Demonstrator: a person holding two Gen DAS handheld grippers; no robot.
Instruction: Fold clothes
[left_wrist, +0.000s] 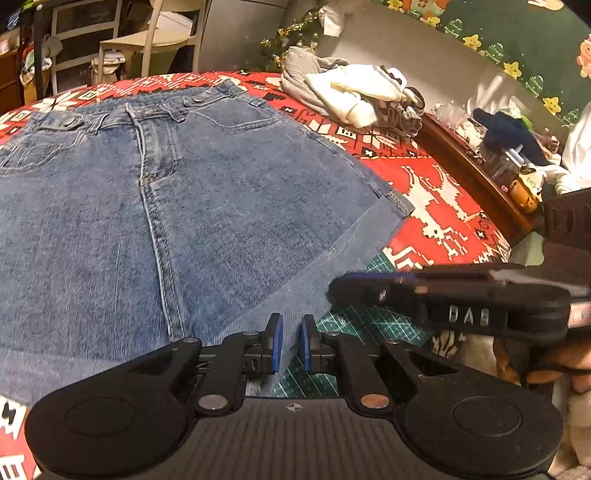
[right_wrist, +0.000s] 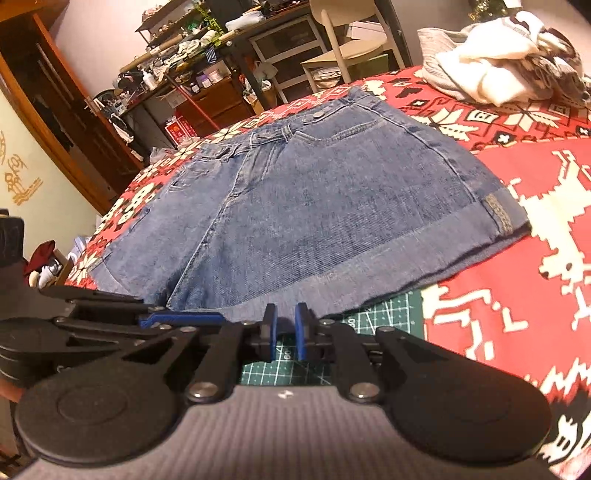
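Note:
A pair of blue denim shorts lies flat on a red patterned cloth, waistband far, cuffed hems near. It also shows in the right wrist view. My left gripper sits at the near hem, its blue pads a narrow gap apart with the hem edge between them. My right gripper is at the near hem too, pads a narrow gap apart, nothing clearly pinched. The right gripper also shows in the left wrist view, just right of the hem.
A pile of white and grey clothes lies at the far side of the table; it also shows in the right wrist view. A green cutting mat peeks out under the cloth. A wooden shelf with clutter is to the right. A chair stands behind.

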